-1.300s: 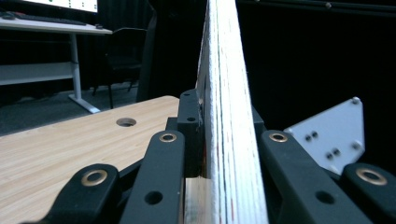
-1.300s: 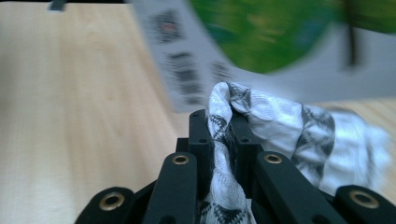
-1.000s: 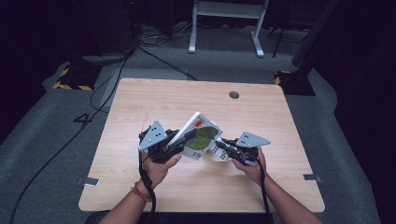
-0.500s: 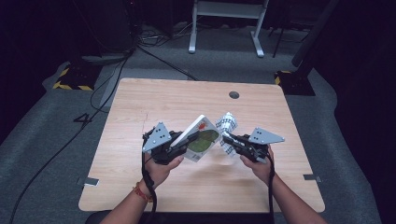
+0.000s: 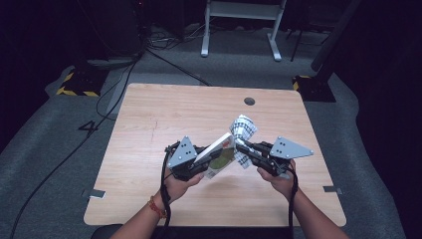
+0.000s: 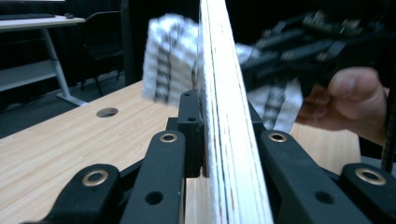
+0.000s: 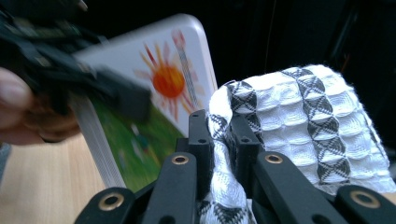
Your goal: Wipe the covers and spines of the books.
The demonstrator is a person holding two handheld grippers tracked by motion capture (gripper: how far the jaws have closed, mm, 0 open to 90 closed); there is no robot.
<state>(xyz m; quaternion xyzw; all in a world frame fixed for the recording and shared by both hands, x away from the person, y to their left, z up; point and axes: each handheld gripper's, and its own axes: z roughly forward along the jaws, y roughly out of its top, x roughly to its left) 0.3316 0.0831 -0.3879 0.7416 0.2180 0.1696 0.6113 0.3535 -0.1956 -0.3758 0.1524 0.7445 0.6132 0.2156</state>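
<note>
My left gripper (image 5: 199, 162) is clamped on the book (image 5: 218, 155), jaws pinching it near its lower end. In the left gripper view the book (image 6: 224, 116) stands edge-on betw. my two jaws, pages running straight up from them. It's lifted off the table (image 5: 149, 129), tilted, over the middle of the near half, closer to the near edge than the far one. Cover w/ an orange sun and green grass (image 7: 163, 102) faces my right gripper's camera.

My right gripper (image 5: 244, 148) is closed tight on the cloth (image 5: 244, 132), a white waffle towel w/ dark checks. In the right gripper view the cloth (image 7: 299, 121) bunches up betw. and beyond the jaws, billowing to the right of them. Cloth sits just beside the book's upper right edge; can't tell if they touch. Both held above the table, not resting on it. Cable hole (image 5: 249, 101) lies near the far edge, well apart from both.
</note>
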